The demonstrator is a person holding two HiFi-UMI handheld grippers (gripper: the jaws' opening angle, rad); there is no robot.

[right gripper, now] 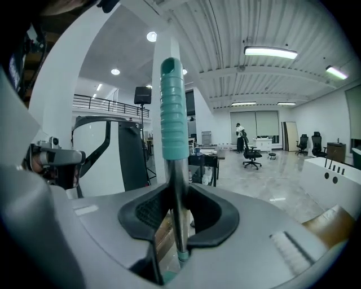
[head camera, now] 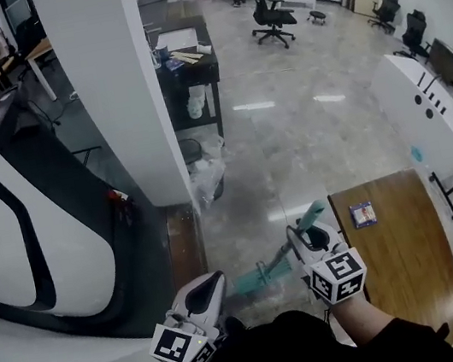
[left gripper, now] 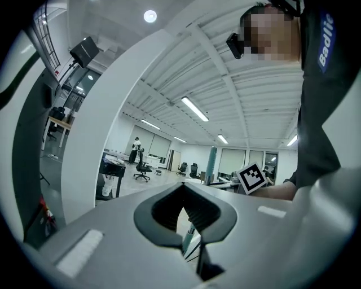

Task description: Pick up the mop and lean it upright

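The mop has a metal pole (right gripper: 179, 197) with a ribbed teal grip (right gripper: 173, 110) at its top end. My right gripper (right gripper: 179, 217) is shut on the pole just below that grip, and the pole stands nearly upright between the pads. In the head view the teal grip (head camera: 312, 213) pokes out beyond my right gripper (head camera: 296, 240), and a teal lower part (head camera: 257, 279) slants down to the left over the floor. My left gripper (head camera: 213, 284) hangs to the left of the mop, apart from it. Its jaws (left gripper: 183, 189) meet at the tips with nothing between them.
A white pillar (head camera: 118, 82) rises just ahead on the left, beside a large black-and-white curved structure (head camera: 10, 231). At the right is a wooden table (head camera: 405, 257) bearing a small blue book (head camera: 362, 213). A black table (head camera: 189, 69), plastic bags (head camera: 208, 175) and office chairs (head camera: 270, 12) stand farther off.
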